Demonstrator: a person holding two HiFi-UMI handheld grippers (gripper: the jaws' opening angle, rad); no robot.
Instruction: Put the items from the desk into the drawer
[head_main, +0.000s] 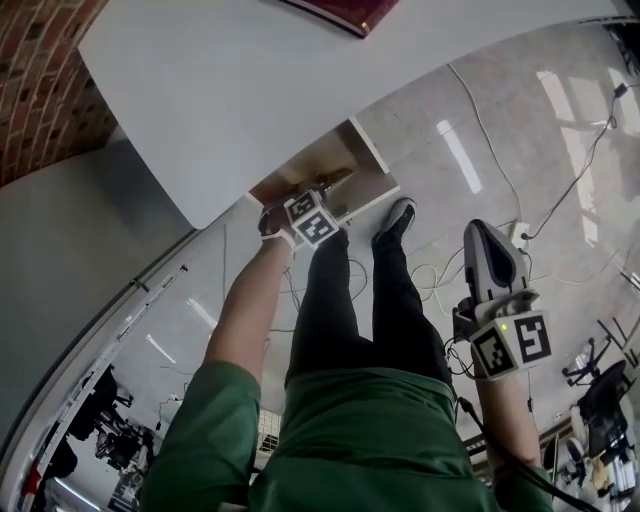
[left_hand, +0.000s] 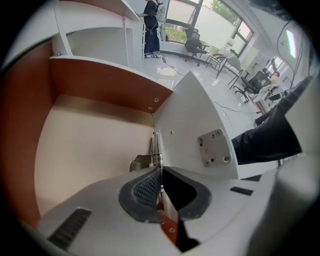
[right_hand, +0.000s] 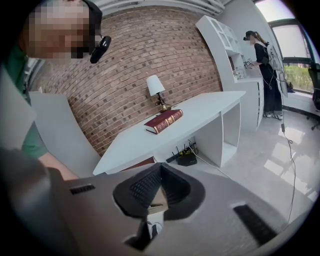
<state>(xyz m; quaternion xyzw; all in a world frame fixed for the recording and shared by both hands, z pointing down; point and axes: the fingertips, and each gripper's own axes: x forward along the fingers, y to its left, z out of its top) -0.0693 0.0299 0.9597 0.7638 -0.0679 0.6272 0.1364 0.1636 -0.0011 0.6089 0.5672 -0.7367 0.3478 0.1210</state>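
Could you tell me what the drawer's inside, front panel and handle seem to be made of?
The drawer floor looks like pale matte wood board; its walls, reddish-brown veneer or laminate, judging by the flat, even colour. The front panel seems smooth white laminated or painted board, carrying a screwed grey metal plate. The handle has a dull silvery sheen, so probably metal.

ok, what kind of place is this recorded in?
Probably an open office or lab with a mock study corner: a white desk with a lamp and red book against a brick wall, office chairs by big windows, and cables running over the glossy floor.
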